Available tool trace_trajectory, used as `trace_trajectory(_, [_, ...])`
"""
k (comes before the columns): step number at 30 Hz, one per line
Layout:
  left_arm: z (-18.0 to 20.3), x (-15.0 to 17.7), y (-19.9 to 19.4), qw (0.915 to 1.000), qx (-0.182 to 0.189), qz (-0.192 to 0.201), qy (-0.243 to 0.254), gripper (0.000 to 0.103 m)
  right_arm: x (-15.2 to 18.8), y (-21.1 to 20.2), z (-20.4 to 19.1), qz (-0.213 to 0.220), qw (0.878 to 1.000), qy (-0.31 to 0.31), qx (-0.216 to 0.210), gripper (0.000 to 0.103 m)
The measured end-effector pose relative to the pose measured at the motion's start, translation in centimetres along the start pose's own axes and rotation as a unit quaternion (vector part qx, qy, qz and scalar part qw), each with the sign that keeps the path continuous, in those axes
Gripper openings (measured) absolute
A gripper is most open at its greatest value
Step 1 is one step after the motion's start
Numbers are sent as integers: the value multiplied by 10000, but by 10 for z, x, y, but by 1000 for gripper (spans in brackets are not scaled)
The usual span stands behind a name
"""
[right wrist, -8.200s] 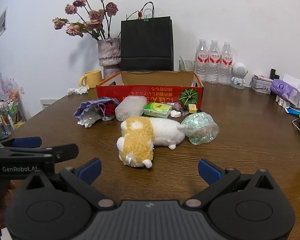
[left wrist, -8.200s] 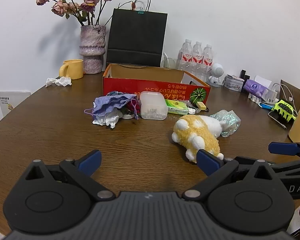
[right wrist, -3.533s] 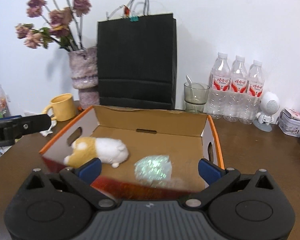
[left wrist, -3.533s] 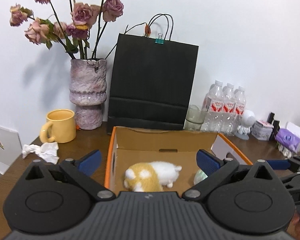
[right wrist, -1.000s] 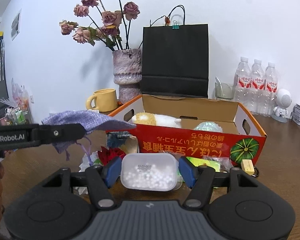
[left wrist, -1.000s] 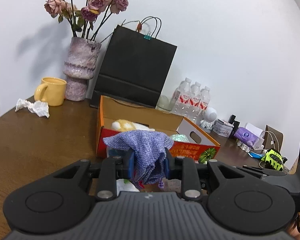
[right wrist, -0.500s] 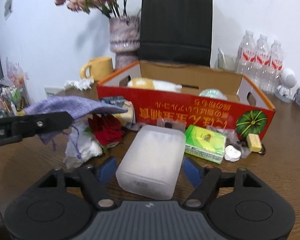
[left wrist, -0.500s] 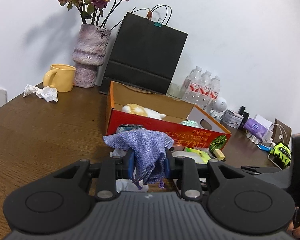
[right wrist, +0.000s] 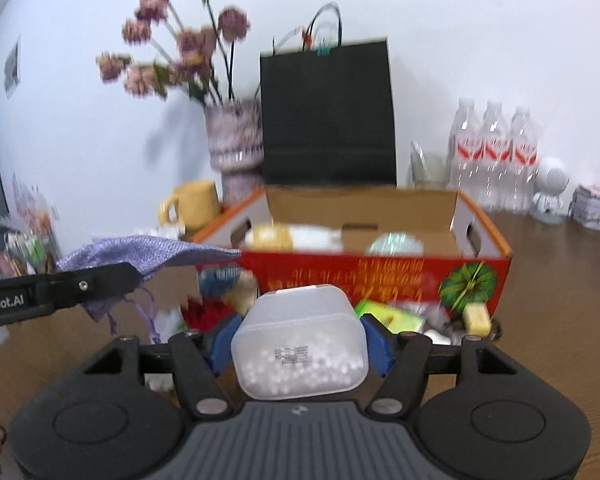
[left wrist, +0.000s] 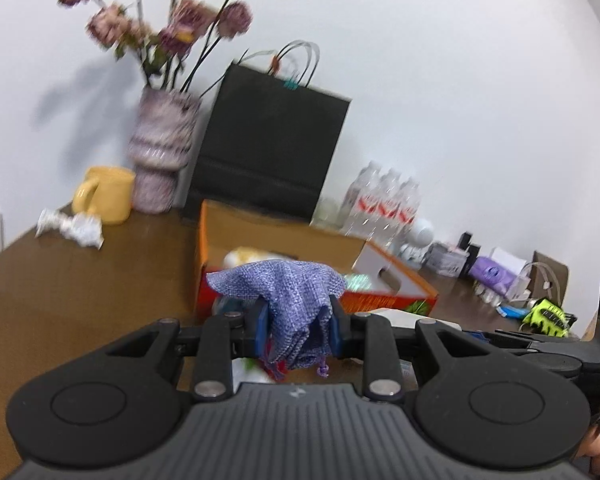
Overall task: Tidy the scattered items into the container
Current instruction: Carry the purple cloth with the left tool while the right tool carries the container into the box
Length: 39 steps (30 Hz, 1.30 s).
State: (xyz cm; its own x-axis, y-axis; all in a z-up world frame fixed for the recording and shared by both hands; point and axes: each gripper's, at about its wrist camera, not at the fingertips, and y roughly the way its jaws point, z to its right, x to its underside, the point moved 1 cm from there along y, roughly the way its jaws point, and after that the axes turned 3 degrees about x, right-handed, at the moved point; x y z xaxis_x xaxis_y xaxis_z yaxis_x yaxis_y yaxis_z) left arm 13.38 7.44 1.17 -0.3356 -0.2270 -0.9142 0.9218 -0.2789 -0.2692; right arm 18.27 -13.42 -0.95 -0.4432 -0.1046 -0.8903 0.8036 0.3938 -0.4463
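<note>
Both loads held short of the cardboard box (right wrist: 380,276); the box lies straight ahead of each hand-held gripper.

The left hand-held gripper (left wrist: 298,326) is clenched on a purple woven pouch (left wrist: 288,292). The right hand-held gripper (right wrist: 300,346) is clamped on a frosted plastic tub (right wrist: 300,344) of white beads, its jaws just closed further. The box's long red side faces the right one, which is judged nearer. A plush toy (right wrist: 288,238) is seen inside; a green packet (right wrist: 392,316) remains on the tabletop (right wrist: 560,300).

Two wrist cameras face forward along their fingers, close behind — both share the box (left wrist: 396,268) (right wrist: 480,224) ahead.
</note>
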Motion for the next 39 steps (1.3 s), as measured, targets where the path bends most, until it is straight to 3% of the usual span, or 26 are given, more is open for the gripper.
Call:
trace_trajectory(5, [17, -37, 18, 9988, 37, 223, 434, 30, -38, -5, 18, 500, 9986, -3, 191, 64])
trace_trajectory(10, [20, -60, 73, 9988, -70, 159, 465, 29, -70, 27, 51, 587, 9970, 159, 486, 64])
trace_trajectory(18, [-6, -66, 171, 9990, -291, -289, 189, 29, -86, 115, 100, 206, 9966, 328, 732, 64])
trace_trajectory(24, [-20, -57, 208, 9966, -417, -668, 245, 33, -87, 163, 110, -225, 9971, 183, 709, 64])
trace_trajectory(27, [-26, -53, 219, 9951, -556, -801, 152, 47, -88, 175, 111, -362, 9971, 111, 654, 64])
trace_trajectory(30, [-29, -50, 222, 9940, -654, -873, 102, 67, -85, 181, 111, -514, 9968, 81, 610, 64])
trace_trajectory(31, [-29, -49, 222, 9938, -677, -872, 112, 79, -85, 182, 111, -553, 9966, 84, 605, 65])
trace_trajectory(32, [-28, -50, 222, 9937, -691, -871, 128, 92, -84, 182, 111, -576, 9966, 104, 581, 69])
trace_trajectory(33, [-27, -50, 222, 9937, -705, -859, 155, 99, -85, 181, 112, -605, 9965, 132, 568, 80])
trace_trajectory(35, [-23, -51, 220, 9940, -725, -786, 231, 103, -86, 179, 111, -656, 9963, 124, 535, 93])
trace_trajectory(37, [-19, -52, 218, 9940, -686, -785, 320, 103, -88, 176, 109, -657, 9965, 71, 505, 94])
trace_trajectory(39, [-14, -53, 217, 9938, -695, -777, 386, 103, -90, 173, 107, -741, 9959, 9, 527, 103])
